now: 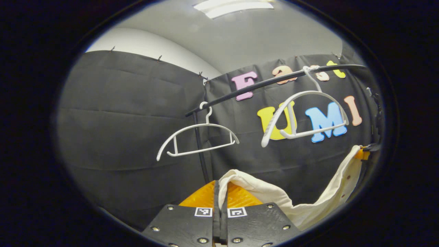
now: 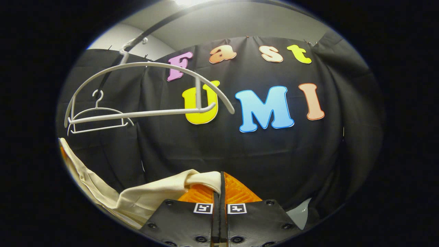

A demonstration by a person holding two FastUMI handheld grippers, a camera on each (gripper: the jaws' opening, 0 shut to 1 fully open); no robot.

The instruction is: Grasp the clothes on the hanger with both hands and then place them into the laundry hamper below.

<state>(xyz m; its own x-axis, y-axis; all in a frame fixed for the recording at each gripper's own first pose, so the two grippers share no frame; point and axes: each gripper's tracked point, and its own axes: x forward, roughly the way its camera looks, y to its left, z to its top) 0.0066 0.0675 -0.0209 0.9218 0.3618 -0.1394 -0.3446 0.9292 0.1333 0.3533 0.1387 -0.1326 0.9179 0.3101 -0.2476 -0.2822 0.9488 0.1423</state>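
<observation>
Below the black rail (image 1: pixel 274 81), a cream garment (image 1: pixel 271 193) hangs slack between the two grippers, off both hangers.

Left gripper (image 1: pixel 220 187): fingers pressed together, a fold of the cream cloth pinched between them at the tips. From there the fabric drapes down to the right of the fingers, then climbs to the far right edge of the left gripper view, where the other gripper (image 1: pixel 366 152) holds its end. A row of small dark dots runs along that raised edge; buttons or snaps, cannot tell which.

Right gripper (image 2: pixel 220 187): fingers likewise closed, clamping a bunched corner of the same garment at the tips. Cloth trails off to the left and rises along the left edge of the right gripper view.

Two white plastic hangers on the rail, both bare. Near hanger (image 1: pixel 305 115) is tilted, its hook tied on with a white loop. Far hanger (image 1: pixel 199 139) hangs further along, beside the rail's upright post (image 1: pixel 200 147).

Black cloth wall (image 2: pixel 267 154) behind everything. Pale ceiling above, a light panel (image 1: pixel 233 7) in it.
</observation>
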